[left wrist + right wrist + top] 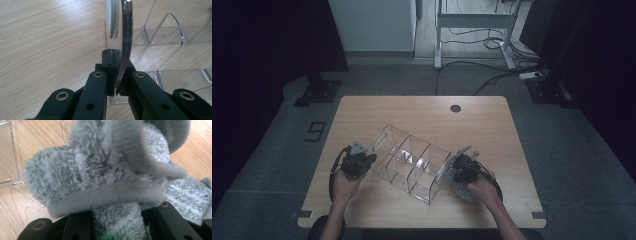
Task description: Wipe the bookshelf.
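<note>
- Lying aslant at the middle of the light wooden table (422, 107), a clear acrylic organiser box with three open compartments (412, 162) is seen in the high view, its long axis running from upper left to lower right.
- The left gripper (362, 159) is clenched on the organiser's end wall at the upper-left end; in the left gripper view its jaws are pressed together on the edge of the clear curved end panel (125, 37), which rises between them.
- Transparent dividers and compartment floors are shown beyond that panel, resting on the wood grain.
- The right gripper (460, 169) is held at the organiser's lower-right end, just beside its outer wall.
- A fluffy grey microfibre cloth (100, 177) is grasped between the right gripper's jaws; in the right gripper view it bulges in folds above the black jaws, a stitched hem crossing the front.
- Part of the cloth is draped below the right hand onto the table, as seen in the high view (462, 190).
- Whether the cloth touches the organiser's wall cannot be told.
- A thin clear edge of the organiser is visible at the upper left of the right gripper view.
</note>
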A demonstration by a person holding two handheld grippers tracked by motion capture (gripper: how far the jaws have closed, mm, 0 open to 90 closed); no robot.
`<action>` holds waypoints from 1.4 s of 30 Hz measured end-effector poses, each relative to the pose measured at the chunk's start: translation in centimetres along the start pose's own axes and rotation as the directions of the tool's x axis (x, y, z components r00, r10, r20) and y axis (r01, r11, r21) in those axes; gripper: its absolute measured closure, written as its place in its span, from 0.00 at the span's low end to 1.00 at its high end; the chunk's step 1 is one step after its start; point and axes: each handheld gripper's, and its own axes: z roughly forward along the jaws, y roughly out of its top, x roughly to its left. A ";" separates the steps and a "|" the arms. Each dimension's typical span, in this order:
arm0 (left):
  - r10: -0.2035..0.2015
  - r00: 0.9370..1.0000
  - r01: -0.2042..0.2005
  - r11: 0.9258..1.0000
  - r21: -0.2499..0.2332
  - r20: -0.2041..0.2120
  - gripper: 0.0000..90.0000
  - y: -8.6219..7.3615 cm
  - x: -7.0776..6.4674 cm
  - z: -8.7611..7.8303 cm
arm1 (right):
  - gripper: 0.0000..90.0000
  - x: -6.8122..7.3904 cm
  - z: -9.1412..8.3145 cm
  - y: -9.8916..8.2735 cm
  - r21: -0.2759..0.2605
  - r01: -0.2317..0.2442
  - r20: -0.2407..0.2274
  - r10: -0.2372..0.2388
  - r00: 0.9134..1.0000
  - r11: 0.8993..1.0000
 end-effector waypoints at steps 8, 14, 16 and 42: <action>-0.002 1.000 0.002 1.000 0.000 -0.014 0.97 0.0 -0.1 0.0 | 0.71 0.3 -0.2 -0.1 -0.009 0.026 -0.001 -0.026 1.000 1.000; -0.003 1.000 0.003 1.000 0.001 -0.025 0.97 0.0 -0.3 0.1 | 0.71 1.2 -0.3 -0.3 -0.006 0.066 -0.011 -0.066 0.998 0.998; -0.002 1.000 0.002 1.000 0.002 -0.027 0.97 0.1 -0.3 0.1 | 0.71 1.6 -0.4 -0.4 -0.006 0.076 -0.012 -0.076 0.997 0.997; -0.015 0.999 0.015 1.000 0.007 -0.043 0.97 0.1 -0.5 0.1 | 0.70 6.1 -1.2 -1.5 -0.009 0.160 -0.134 -0.160 0.978 0.987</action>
